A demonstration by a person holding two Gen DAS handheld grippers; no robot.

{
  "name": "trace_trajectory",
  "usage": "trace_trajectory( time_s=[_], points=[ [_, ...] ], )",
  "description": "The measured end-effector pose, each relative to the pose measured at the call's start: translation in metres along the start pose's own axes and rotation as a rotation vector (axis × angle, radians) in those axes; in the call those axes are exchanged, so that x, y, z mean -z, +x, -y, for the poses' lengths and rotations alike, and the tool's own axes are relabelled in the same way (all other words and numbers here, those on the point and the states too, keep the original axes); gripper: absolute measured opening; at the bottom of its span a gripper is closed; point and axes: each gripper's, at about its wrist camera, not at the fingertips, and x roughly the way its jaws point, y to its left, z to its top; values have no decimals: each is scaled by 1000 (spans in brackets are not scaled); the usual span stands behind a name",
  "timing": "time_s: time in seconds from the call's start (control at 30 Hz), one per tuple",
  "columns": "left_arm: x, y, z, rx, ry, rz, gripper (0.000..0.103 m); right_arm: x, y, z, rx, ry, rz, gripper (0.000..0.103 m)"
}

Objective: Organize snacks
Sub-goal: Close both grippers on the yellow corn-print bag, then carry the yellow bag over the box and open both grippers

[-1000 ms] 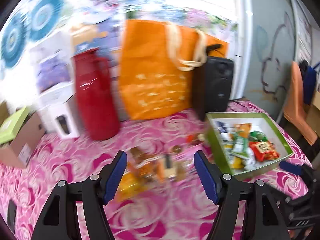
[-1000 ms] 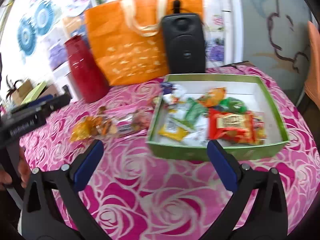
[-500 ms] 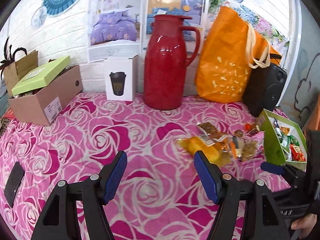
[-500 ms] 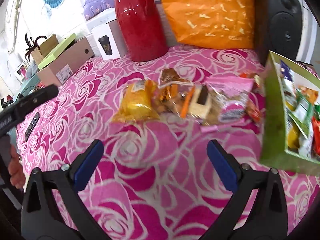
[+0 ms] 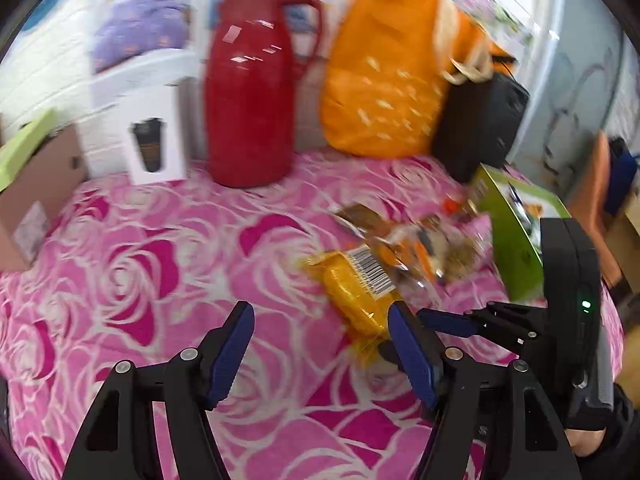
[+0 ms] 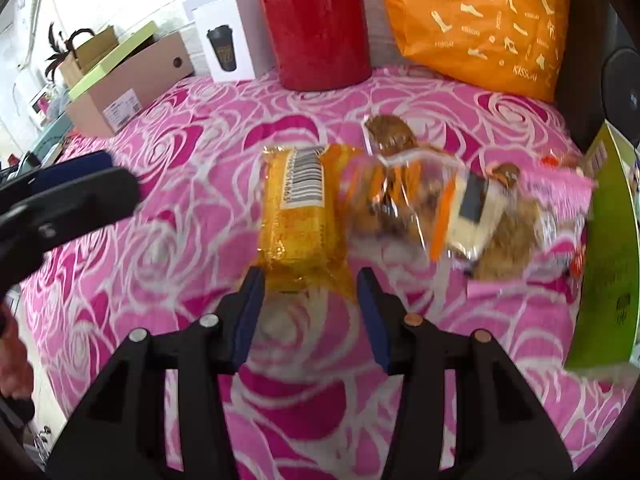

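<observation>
A yellow snack packet [image 6: 298, 216] with a barcode lies on the pink rose tablecloth [image 6: 168, 168], also in the left wrist view as the yellow packet [image 5: 352, 292]. My right gripper [image 6: 310, 292] points down at it. Its jaws are closing, with the packet's near end between the blue pads, which do not clearly press on it. To the right lie a clear packet of biscuits [image 6: 404, 204] and a pink packet [image 6: 560, 188], next to the green box [image 6: 608, 264]. My left gripper [image 5: 320, 340] hangs open over bare cloth just left of the yellow packet, with nothing between its fingers.
Along the back stand a red jug [image 6: 316, 24], an orange bag [image 6: 480, 20], a white box with a cup picture [image 6: 224, 48] and a black speaker [image 5: 480, 124]. A cardboard box with a green lid [image 6: 124, 76] sits at the left. The right gripper's body [image 5: 568, 320] crowds my left gripper's right side.
My right gripper has come down close to the yellow packet and its jaws have narrowed around the packet's near end. My left gripper has moved nearer to the snacks and stays open.
</observation>
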Motion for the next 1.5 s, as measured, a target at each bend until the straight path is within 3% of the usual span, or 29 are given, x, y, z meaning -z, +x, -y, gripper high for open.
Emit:
trace_trajectory(
  time_s=[0.07, 0.27, 0.43, 0.5, 0.63, 0.8, 0.87, 0.97, 1.03, 1.27, 1.37, 1.47, 1.5],
  points=[
    [0, 15, 11, 52, 13, -39, 71, 17, -8, 6, -22, 6, -3, 49],
    [6, 57, 35, 200, -71, -174, 70, 48, -30, 21, -27, 29, -9, 49],
    [5, 63, 46, 199, -76, -184, 67, 51, -38, 29, -34, 64, -2, 52],
    [3, 65, 47, 200, -79, -189, 65, 50, -39, 28, -28, 71, 2, 63],
    [5, 66, 51, 181, -48, -209, 65, 50, -41, 24, -26, 69, 19, 71],
    [10, 75, 47, 192, -90, -243, 62, 48, -31, 24, -39, 76, -2, 71],
    [10, 76, 47, 212, -95, -238, 43, 48, -26, 24, -43, 83, -15, 63],
    [11, 71, 52, 189, -84, -215, 35, 48, -24, 22, -33, 74, -23, 31],
    [11, 64, 56, 185, -72, -198, 32, 48, -28, 25, -44, 83, -11, 21],
    [10, 49, 68, 173, -28, -171, 31, 52, -46, 22, -41, 60, 25, 19],
    [12, 50, 66, 149, -24, -185, 32, 56, -48, 23, -50, 52, 22, 23],
    [13, 55, 59, 124, -38, -214, 33, 57, -44, 21, -18, 37, 20, 57],
    [13, 57, 58, 133, -39, -222, 35, 56, -42, 21, -14, 38, 19, 60]
  ],
)
